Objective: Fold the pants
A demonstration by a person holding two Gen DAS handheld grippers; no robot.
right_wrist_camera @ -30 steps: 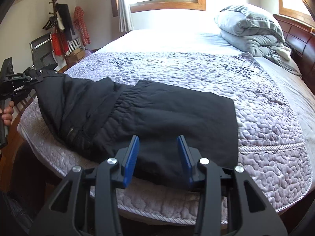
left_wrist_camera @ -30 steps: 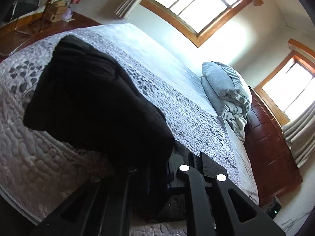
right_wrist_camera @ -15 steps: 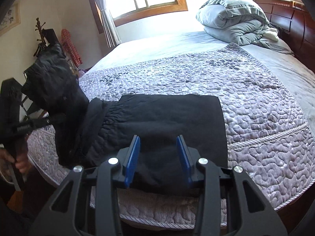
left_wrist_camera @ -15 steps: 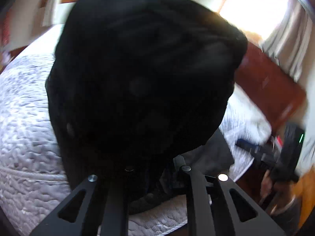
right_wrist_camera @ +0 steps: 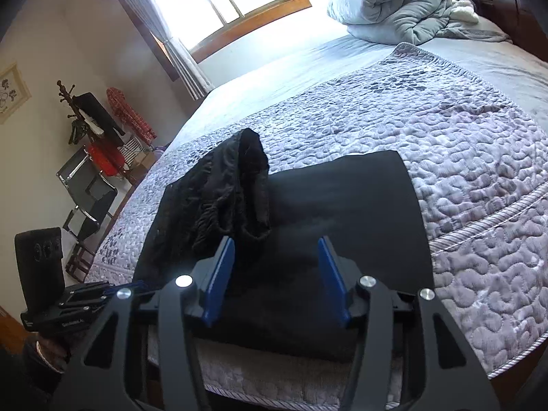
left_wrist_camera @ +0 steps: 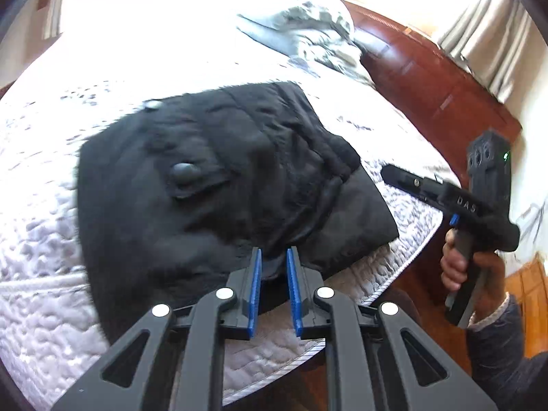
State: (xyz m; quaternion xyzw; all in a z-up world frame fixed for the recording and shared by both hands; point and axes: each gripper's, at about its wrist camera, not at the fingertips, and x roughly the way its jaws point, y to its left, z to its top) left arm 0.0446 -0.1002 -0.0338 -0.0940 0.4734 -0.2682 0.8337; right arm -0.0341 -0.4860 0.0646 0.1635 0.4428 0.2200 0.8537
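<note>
while both grippers gape empty, black pants [right_wrist_camera: 308, 212] sprawl on quilt [right_wrist_camera: 479, 157] near duvet [right_wrist_camera: 394, 3].

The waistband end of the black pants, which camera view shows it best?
The left wrist view: the waistband end fills the frame from above, button visible, though slightly blurred. The right wrist view shows the same part only edge-on, as a bunched ridge on the flat legs.

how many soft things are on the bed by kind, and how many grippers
black pants: 1
grey duvet, bundled at the head of the bed: 1
quilted bedspread: 1
grippers, left gripper and right gripper: 2
total: 5
</note>
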